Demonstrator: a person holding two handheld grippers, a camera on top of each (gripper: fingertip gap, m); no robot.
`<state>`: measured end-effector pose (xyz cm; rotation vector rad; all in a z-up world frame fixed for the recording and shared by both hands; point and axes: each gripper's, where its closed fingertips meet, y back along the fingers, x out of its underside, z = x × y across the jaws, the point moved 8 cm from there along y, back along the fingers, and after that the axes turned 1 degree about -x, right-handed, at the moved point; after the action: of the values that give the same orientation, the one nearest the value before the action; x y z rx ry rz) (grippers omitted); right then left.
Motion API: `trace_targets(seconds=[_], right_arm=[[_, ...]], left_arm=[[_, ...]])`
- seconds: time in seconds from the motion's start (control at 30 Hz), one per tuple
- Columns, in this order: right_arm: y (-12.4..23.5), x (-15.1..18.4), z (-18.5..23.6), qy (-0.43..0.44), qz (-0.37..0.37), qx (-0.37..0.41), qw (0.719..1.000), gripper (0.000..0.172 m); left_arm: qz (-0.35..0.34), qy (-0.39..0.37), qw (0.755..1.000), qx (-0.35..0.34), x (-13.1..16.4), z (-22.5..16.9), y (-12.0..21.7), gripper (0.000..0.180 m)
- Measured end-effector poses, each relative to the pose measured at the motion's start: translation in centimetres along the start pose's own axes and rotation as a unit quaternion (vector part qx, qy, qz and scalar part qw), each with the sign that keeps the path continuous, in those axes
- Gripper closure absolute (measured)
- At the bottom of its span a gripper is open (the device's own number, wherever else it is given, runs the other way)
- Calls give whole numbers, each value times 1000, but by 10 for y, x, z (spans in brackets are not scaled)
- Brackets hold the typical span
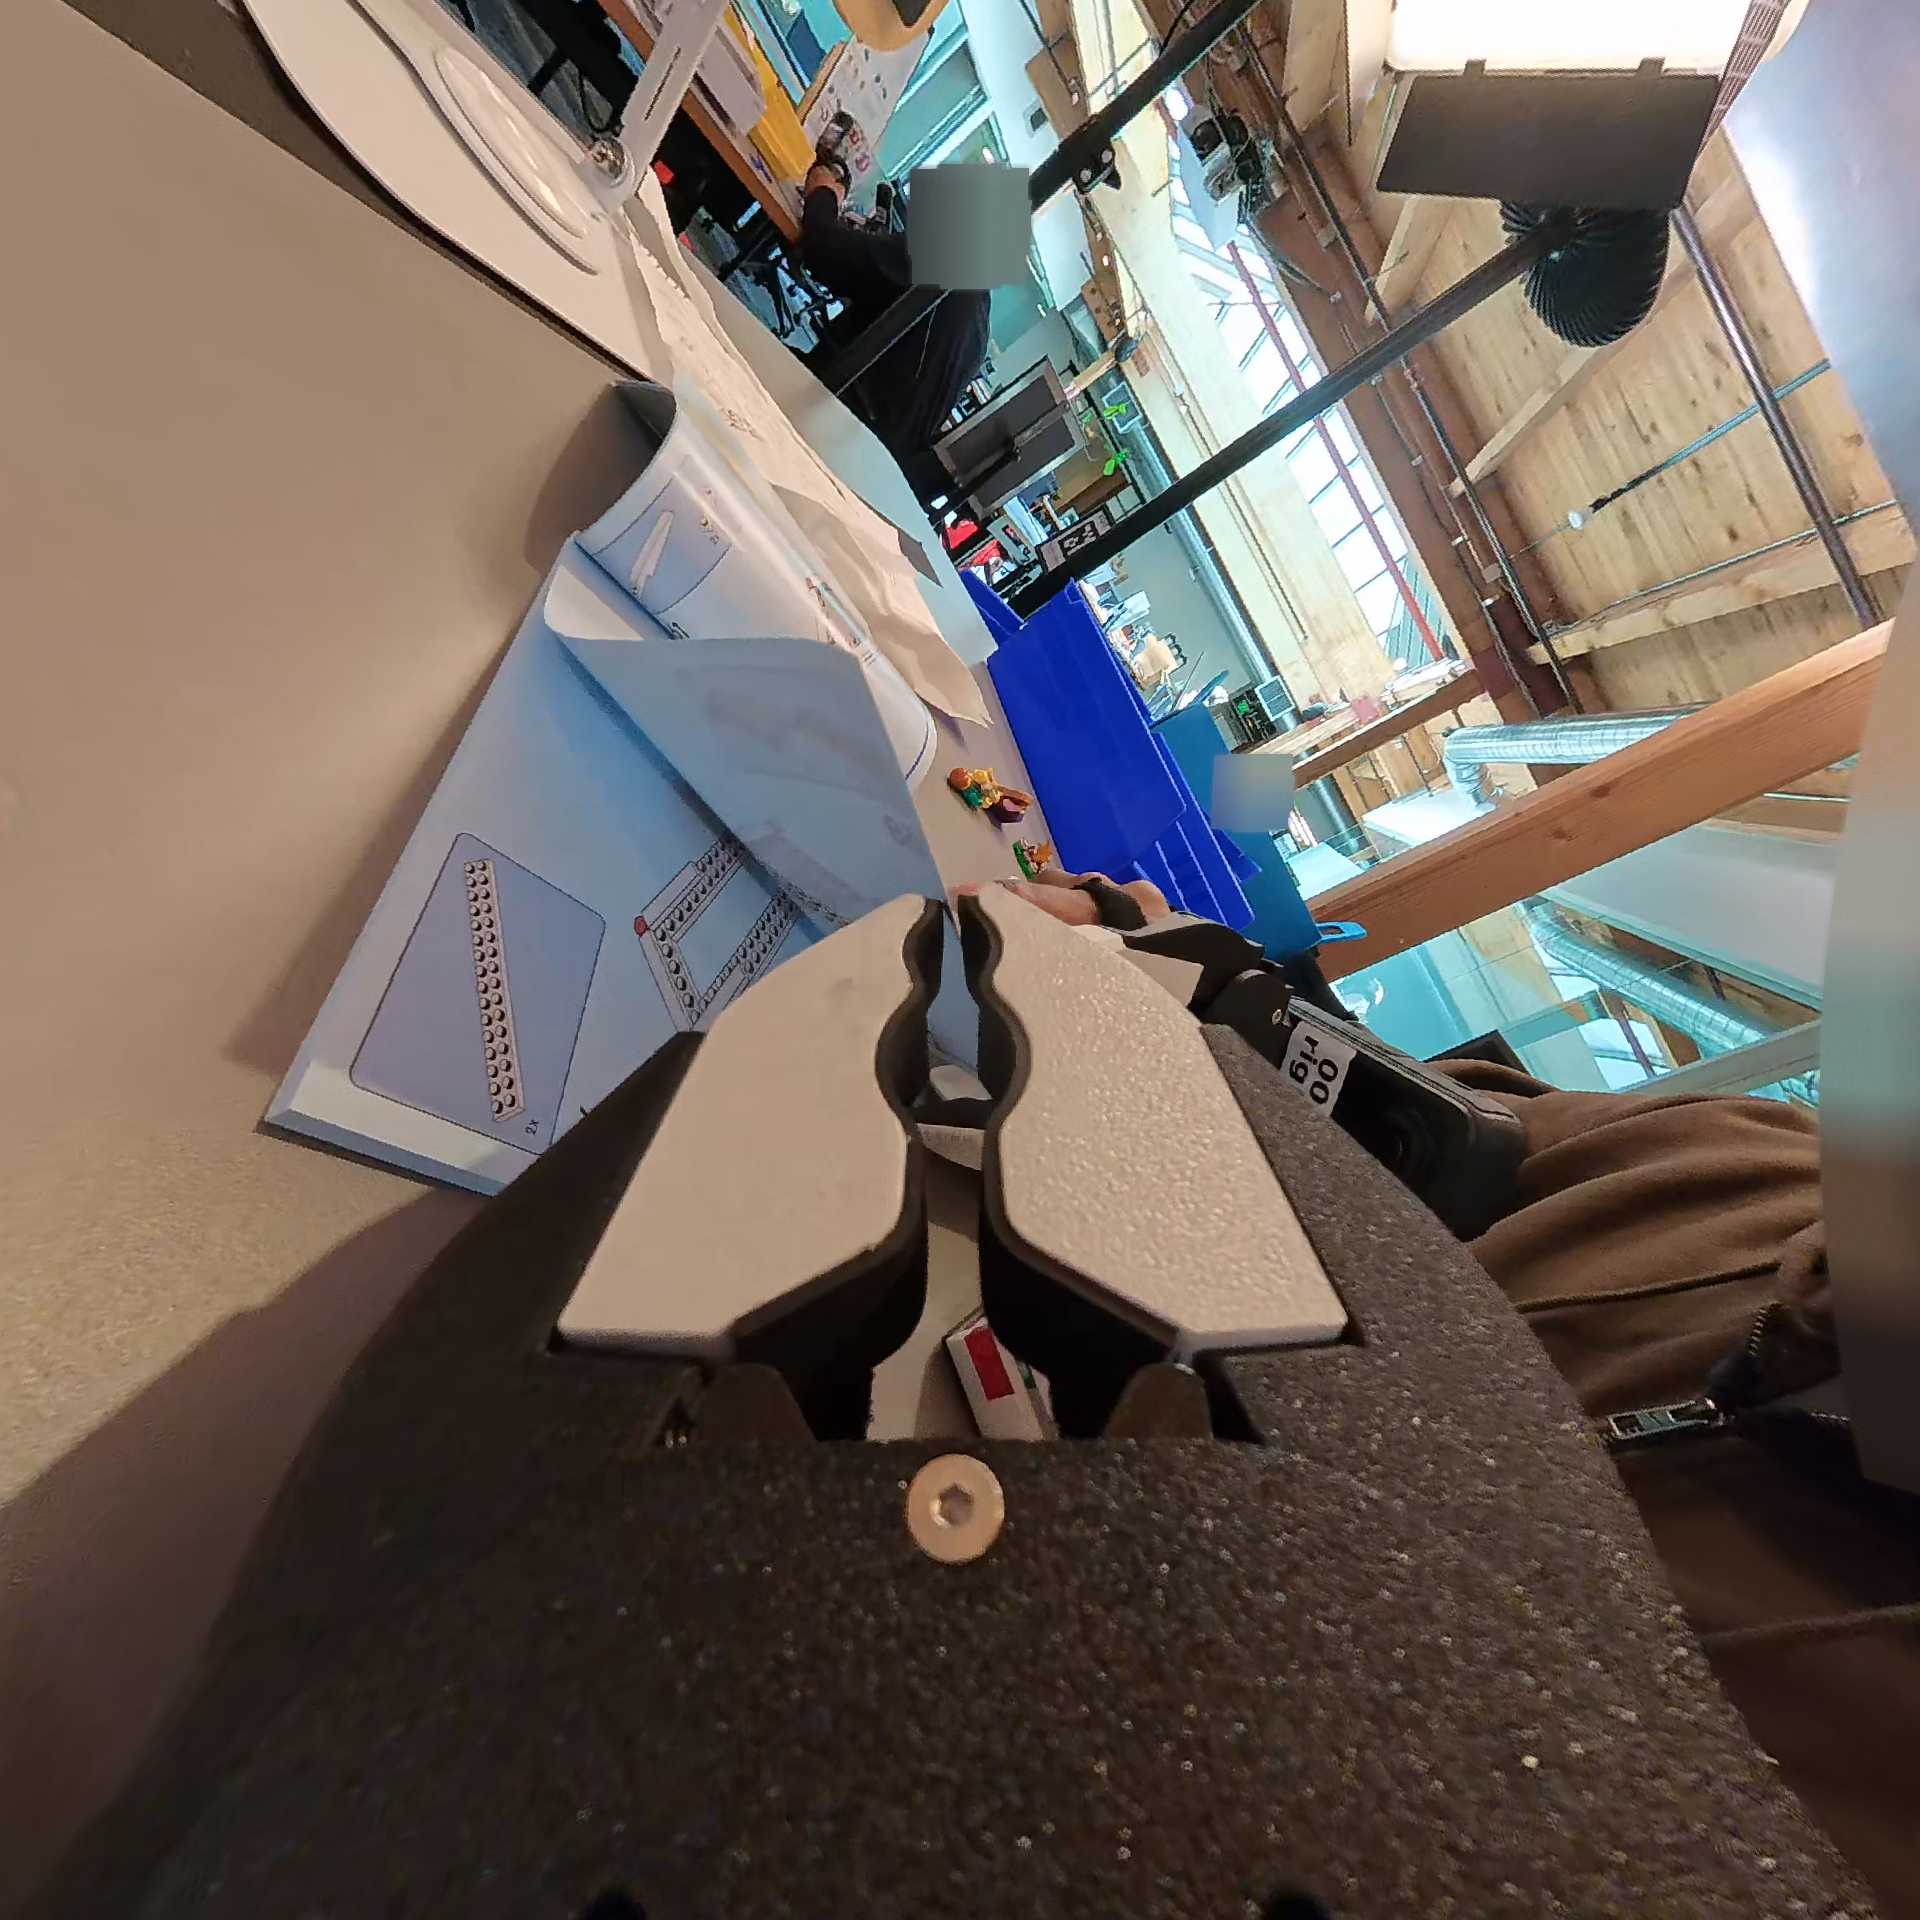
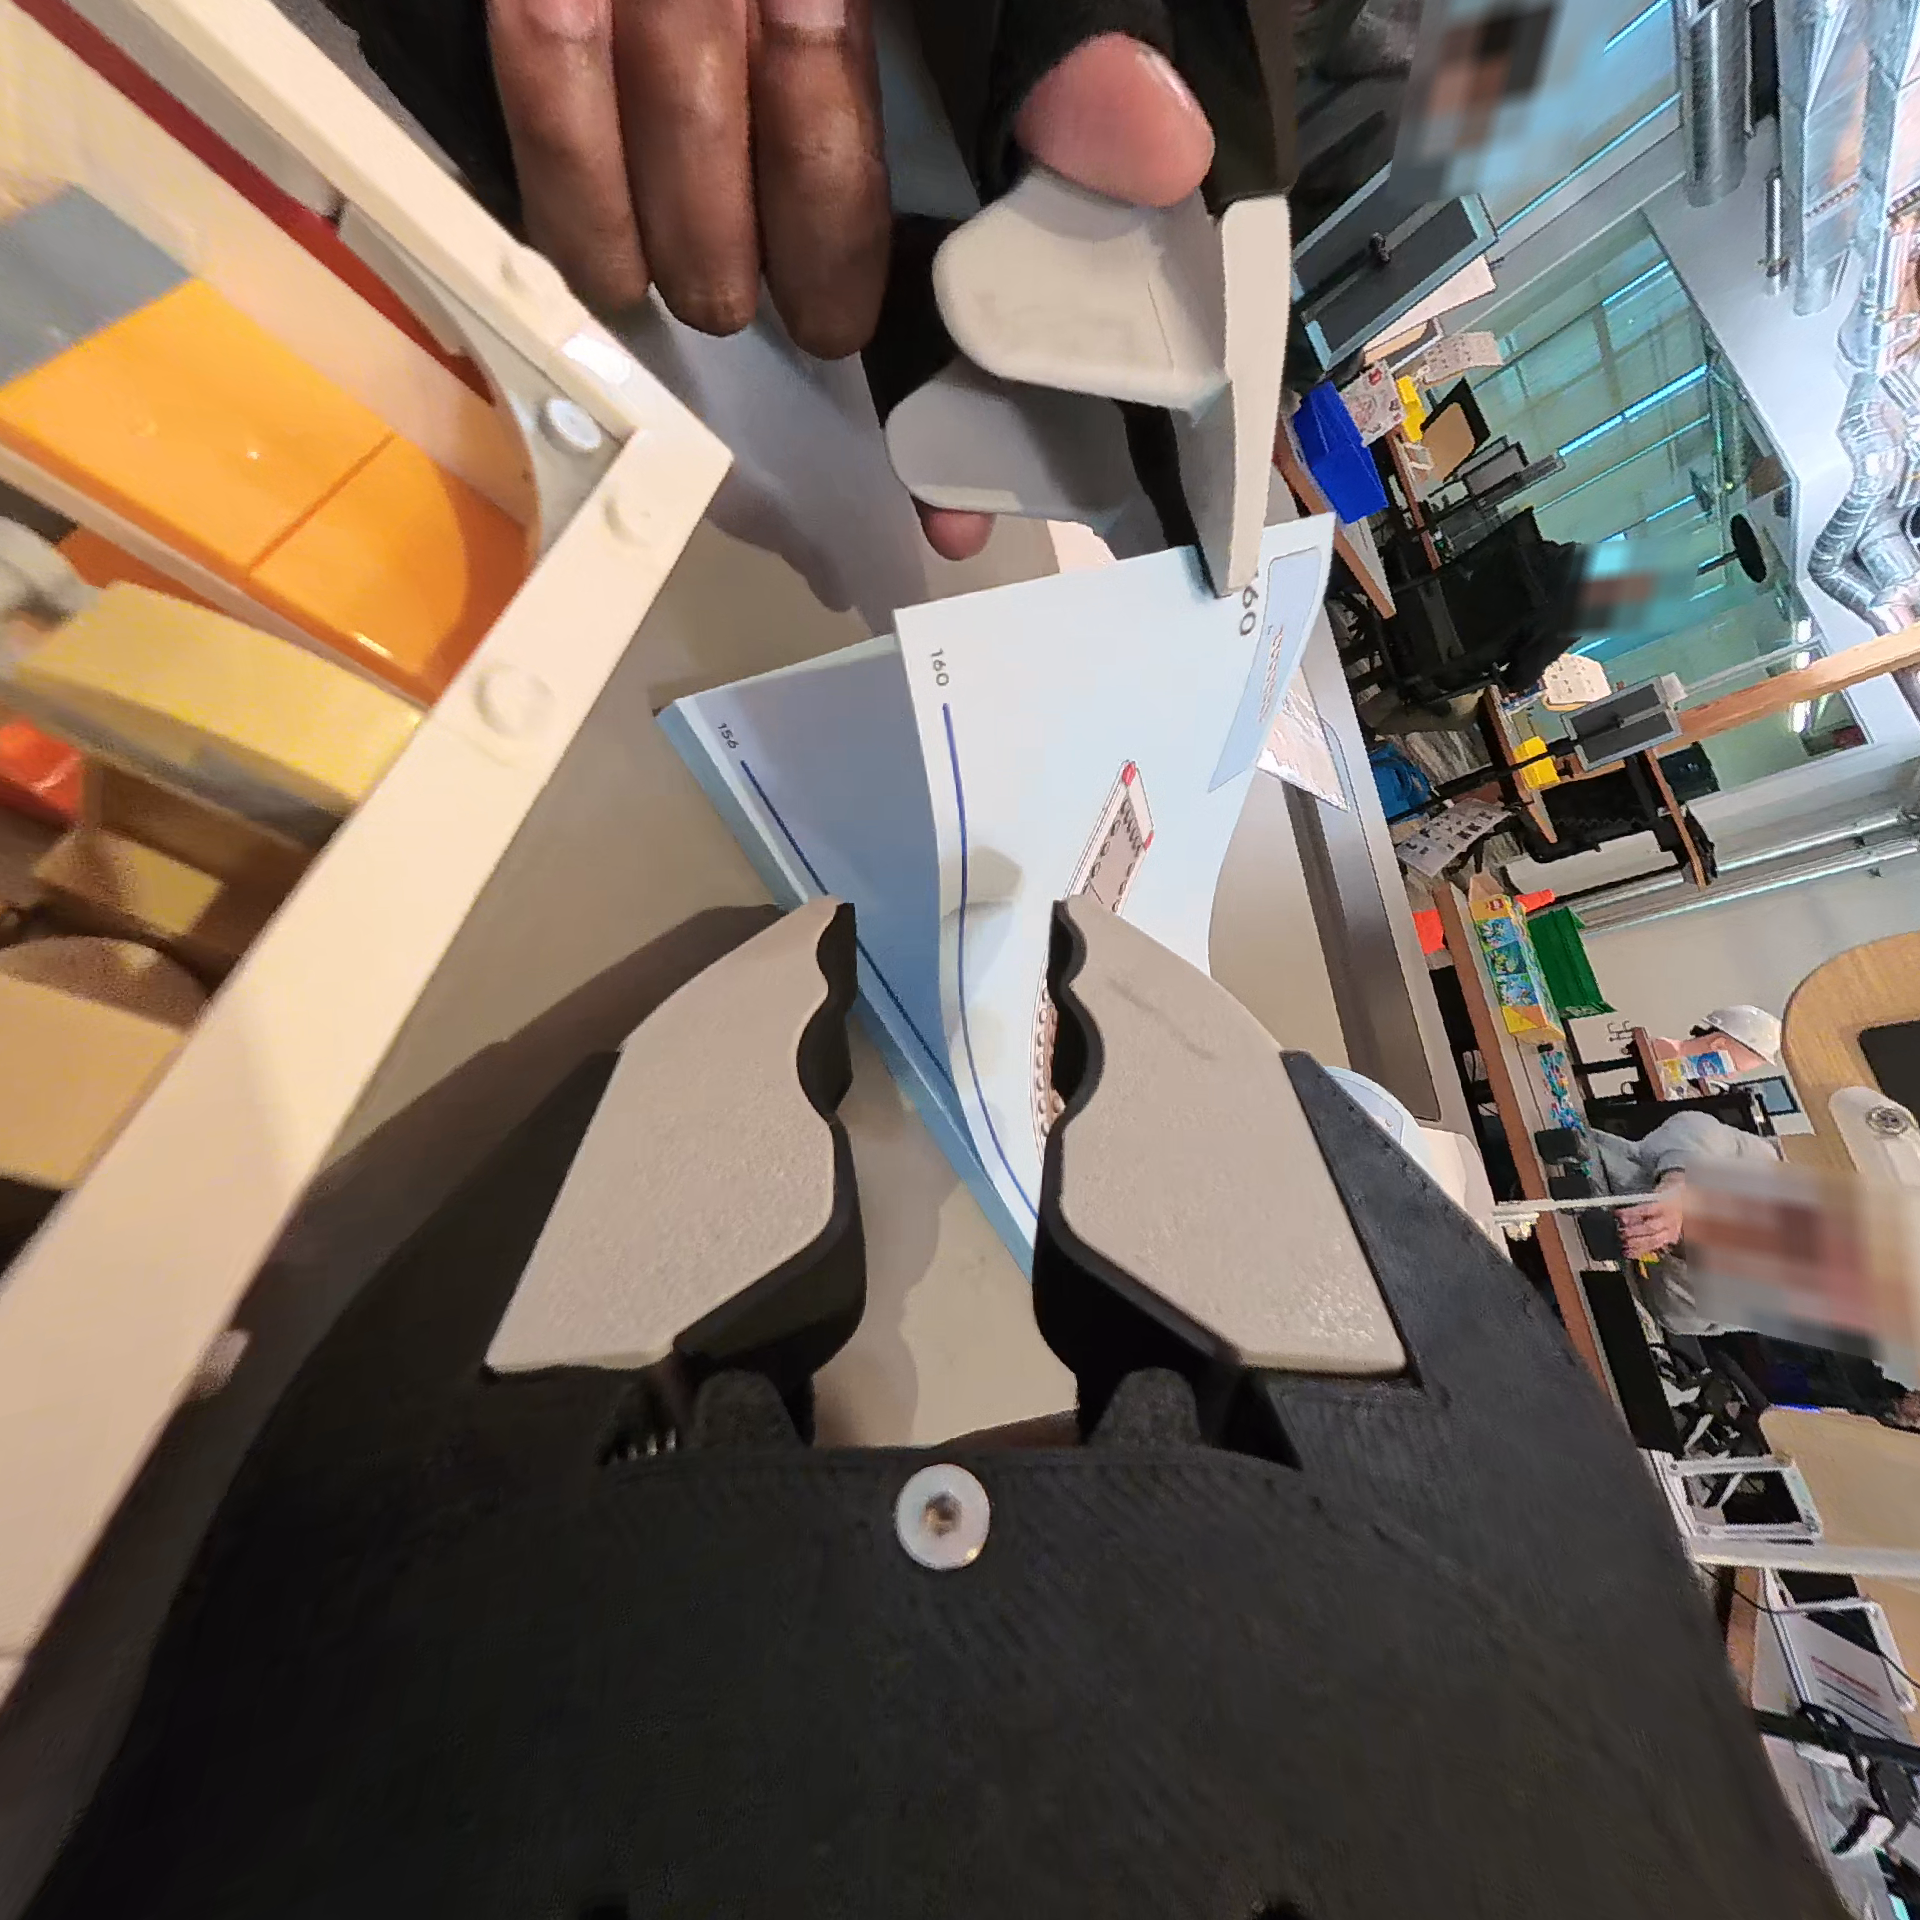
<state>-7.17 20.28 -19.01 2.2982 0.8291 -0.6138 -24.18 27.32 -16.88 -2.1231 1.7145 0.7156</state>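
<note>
One lifted page (image 2: 1091, 727) of the light-blue instruction booklet (image 1: 499, 831) is pinched at its corner by the left gripper (image 2: 1216, 582); booklet lies open on the grey table (image 1: 208, 520); right gripper (image 2: 951, 966) is spread open just above it, nothing clamped.

booklet (image 2: 831, 831) near corner — hidden behind right tool (image 2: 951, 997) | background people — blurred

My pale-blue booklet (image 1: 499, 914) shows grey studded-plate drawings; royal-blue bins (image 1: 1101, 748) sit centre frame; my tool (image 1: 951, 914) is grey with black pads.
</note>
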Motion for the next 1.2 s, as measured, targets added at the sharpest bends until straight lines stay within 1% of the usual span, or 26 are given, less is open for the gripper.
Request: trace_targets(seconds=[0.23, 0.33, 0.4, 0.43, 0.47, 0.5, 0.57, 0.63, 0.77, 0.83, 0.9, 0.97, 1.1, 1.2], right_arm=[[0, 2, -3, -8, 5, 11, 1000, 137], [0, 4, -7, -19, 7, 22, 1000, 141], [0, 6, -10, -24, 14, 32, 999, 151], [0, 8, -11, -24, 17, 39, 999, 164], [0, 10, -13, -26, 22, 50, 998, 172], [0, 11, -16, -33, 26, 58, 997, 172], [3, 15, -24, -63, 25, 71, 995, 172], [8, 19, -36, -113, 16, 88, 990, 172], [20, 36, -60, -210, 10, 120, 970, 172], [27, 46, -70, -258, 8, 127, 958, 171], [35, 58, -80, -313, 4, 127, 941, 171], [44, 71, -91, -376, -2, 124, 918, 170], [63, 105, -113, -503, 4, 129, 855, 167], [73, 133, -123, -582, 28, 130, 803, 159]], left_arm=[[0, 2, 1000, 2, 0, 0, 0, 175], [-2, 3, 1000, 3, -1, 0, 1, 173], [-3, 3, 1000, 4, -1, 0, 1, 172], [-3, 2, 1000, 6, -1, 0, 1, 172], [-4, 0, 1000, 7, -2, 0, 1, 171], [-5, -2, 1000, 8, -2, 0, 1, 167], [-10, -11, 1000, 6, -4, -1, 3, 161], [-19, -35, 999, -2, -7, -2, 5, 155], [-34, -105, 992, -52, -14, -3, 13, 149], [-37, -129, 989, -69, -15, -3, 14, 148], [-37, -129, 989, -69, -15, -3, 15, 148], [-35, -124, 989, -68, -14, 0, 14, 148], [-26, -121, 989, -80, -13, 5, 14, 148], [-16, -123, 989, -82, -12, 6, 12, 148]])
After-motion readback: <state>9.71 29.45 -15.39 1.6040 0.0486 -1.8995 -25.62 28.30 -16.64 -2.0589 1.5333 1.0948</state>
